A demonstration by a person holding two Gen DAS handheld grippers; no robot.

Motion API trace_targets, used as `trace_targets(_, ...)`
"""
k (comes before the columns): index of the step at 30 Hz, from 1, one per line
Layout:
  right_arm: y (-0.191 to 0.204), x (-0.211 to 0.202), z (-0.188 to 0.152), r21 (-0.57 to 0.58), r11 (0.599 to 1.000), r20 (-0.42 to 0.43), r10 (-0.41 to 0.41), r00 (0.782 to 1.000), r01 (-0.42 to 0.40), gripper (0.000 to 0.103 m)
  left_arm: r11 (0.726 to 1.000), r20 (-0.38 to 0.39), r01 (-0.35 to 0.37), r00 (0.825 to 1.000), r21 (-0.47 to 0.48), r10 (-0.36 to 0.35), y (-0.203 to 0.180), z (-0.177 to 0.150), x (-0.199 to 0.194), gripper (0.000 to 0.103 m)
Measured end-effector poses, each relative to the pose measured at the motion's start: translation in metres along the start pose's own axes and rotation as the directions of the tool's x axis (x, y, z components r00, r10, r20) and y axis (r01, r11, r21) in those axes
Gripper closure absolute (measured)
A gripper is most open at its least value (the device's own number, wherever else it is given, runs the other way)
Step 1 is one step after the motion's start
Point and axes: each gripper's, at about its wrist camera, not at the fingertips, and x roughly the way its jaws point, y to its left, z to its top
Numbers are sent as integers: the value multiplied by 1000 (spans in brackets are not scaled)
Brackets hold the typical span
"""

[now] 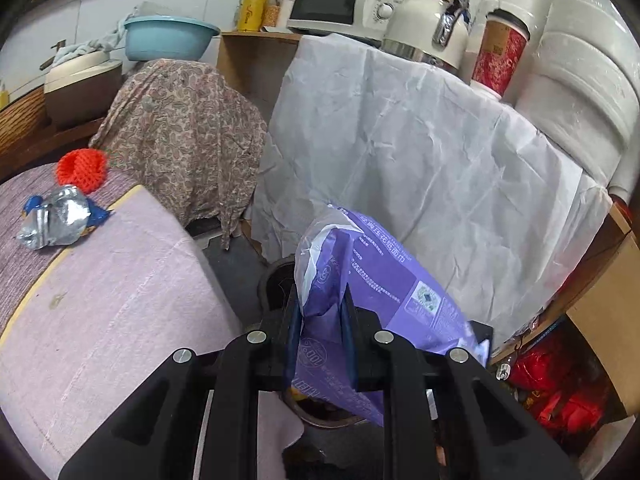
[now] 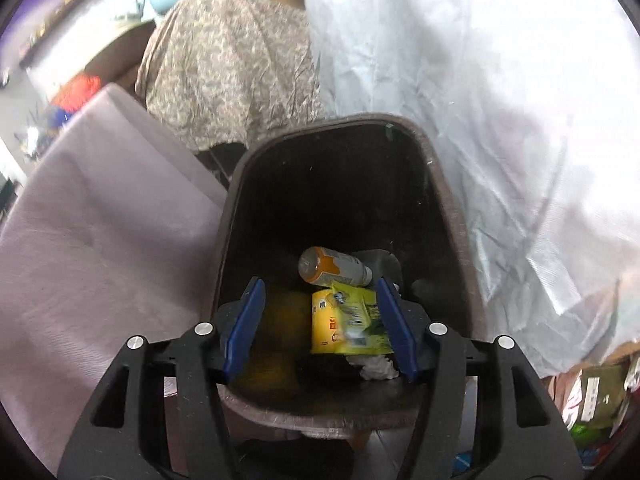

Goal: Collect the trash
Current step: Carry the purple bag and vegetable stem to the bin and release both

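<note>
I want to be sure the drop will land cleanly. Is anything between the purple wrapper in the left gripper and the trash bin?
Nothing visible blocks it. The left gripper is shut on the purple wrapper, with the trash bin rim showing just below and behind it. In the right wrist view the bin's mouth is open, though the open right gripper hangs over it.

- Purple tissue wrapper [image 1: 372, 280]: crumpled, upright, above the dark bin [image 2: 448, 200].
- Yellow packet [image 2: 344, 320], orange-white bottle [image 2: 332, 266] on its side, white tissue wad [image 2: 378, 368]: inside bin.
- Silver-blue wrapper [image 1: 56, 216], orange net [image 1: 82, 170]: far left on the table.
</note>
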Motion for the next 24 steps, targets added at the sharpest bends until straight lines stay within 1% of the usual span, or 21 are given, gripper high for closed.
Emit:
trace_targets(4,-11,-23,-2,27,999,45,-41,998,40,41,1000,-32,-1,999,31,2,-17,3,25,85)
trace_targets(8,-26,-38,-5,48,994,64,-99,993,96,41,998,-61,-18,998,63,22,-29,2,48,85)
trace_targets(12,-49,-45,-9,98,985,62,-152,986,145,40,998,-109,-24,994,59,30,-33,-2,72,85)
trace_targets(14,-57,-46,-10,125,980,57,-162,985,154,40,999,-128,-9,992,48,15,-33,-5,83,83)
trace_targets(16,-63,-48,-11,143,978,53,-163,985,154,40,999,-149,-2,989,41,8,-33,-9,90,71)
trace_targets(17,-63,-49,-11,143,977,53,-166,985,157,40,999,-160,1,987,39,5,-32,-10,92,61)
trace_targets(18,-64,-50,-11,141,976,55,-172,984,163,40,999,-164,1,986,38,5,-32,-12,94,56)
trace_targets(19,-64,-50,-11,140,976,57,-175,983,165,40,999,-159,-3,987,40,10,-32,-13,94,47)
trace_targets(20,-64,-49,-11,138,976,57,-175,983,165,40,999,-152,-9,988,42,15,-32,-13,93,43)
trace_targets(22,-64,-49,-10,137,978,58,-169,984,160,40,999,-136,-9,991,42,15,-33,-12,90,38)
trace_targets(24,-61,-47,-8,136,978,61,-167,984,157,40,999,-124,-9,992,48,15,-33,-12,86,36)
